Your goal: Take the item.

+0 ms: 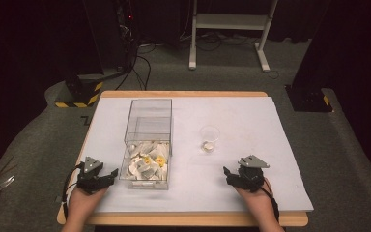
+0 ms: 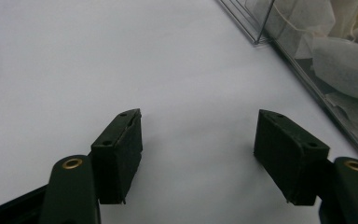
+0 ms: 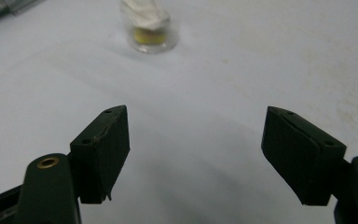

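The left tool [image 1: 95, 178] rests low over the white-covered desk [image 1: 251, 121] at its near edge, its two black jaws spread well apart with nothing between them. Just beside it, ahead and to its right, stands a clear plastic box [image 1: 147, 143]; in the left gripper view the box's wall [image 2: 307, 79] runs along the upper right, and behind it lie crumpled white sachets [image 2: 340, 60] with a touch of yellow. In the high view these sachets [image 1: 147, 162] pile up in the end of the box nearest the tool.

The right tool [image 1: 244, 176] also sits near the desk's front edge, well apart from the left one, jaws wide open and empty. Ahead of it and slightly to its left stands a small clear cup [image 1: 209, 138], holding something white above a yellowish bit at the bottom, as the right gripper view shows [image 3: 148, 25]. Each tool is held by a hand [image 1: 84, 203].
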The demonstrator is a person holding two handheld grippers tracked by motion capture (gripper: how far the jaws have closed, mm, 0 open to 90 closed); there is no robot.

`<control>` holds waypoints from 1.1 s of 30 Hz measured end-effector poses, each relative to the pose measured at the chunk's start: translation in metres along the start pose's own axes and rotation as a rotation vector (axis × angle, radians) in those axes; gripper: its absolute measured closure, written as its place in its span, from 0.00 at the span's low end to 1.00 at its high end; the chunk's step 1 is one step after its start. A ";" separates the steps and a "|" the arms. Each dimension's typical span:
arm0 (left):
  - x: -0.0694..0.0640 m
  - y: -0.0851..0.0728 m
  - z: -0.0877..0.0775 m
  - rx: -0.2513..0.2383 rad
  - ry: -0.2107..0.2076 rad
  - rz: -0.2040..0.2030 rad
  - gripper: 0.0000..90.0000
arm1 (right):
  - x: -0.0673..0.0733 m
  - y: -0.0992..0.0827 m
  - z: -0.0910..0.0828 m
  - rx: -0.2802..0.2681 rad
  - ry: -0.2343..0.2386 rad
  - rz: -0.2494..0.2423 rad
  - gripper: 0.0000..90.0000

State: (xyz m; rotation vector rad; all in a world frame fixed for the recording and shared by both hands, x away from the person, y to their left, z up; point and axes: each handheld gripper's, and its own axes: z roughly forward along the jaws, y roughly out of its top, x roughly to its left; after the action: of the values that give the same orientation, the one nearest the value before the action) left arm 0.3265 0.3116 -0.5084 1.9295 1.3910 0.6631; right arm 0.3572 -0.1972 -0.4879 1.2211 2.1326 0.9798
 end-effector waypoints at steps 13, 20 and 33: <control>-0.006 -0.002 -0.007 -0.001 0.002 0.030 0.40 | -0.009 -0.017 0.001 0.033 -0.017 0.036 0.27; -0.005 0.002 -0.023 -0.039 -0.013 0.019 0.40 | -0.012 -0.018 0.001 0.023 -0.007 0.069 0.28; -0.017 0.022 -0.067 -0.133 -0.072 0.032 0.38 | -0.011 -0.018 0.001 0.024 0.003 0.058 0.28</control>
State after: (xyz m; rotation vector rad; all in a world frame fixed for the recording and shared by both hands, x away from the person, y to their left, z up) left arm 0.2858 0.3056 -0.4484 1.8562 1.2428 0.6766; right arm 0.3534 -0.2127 -0.5017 1.3009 2.1271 0.9838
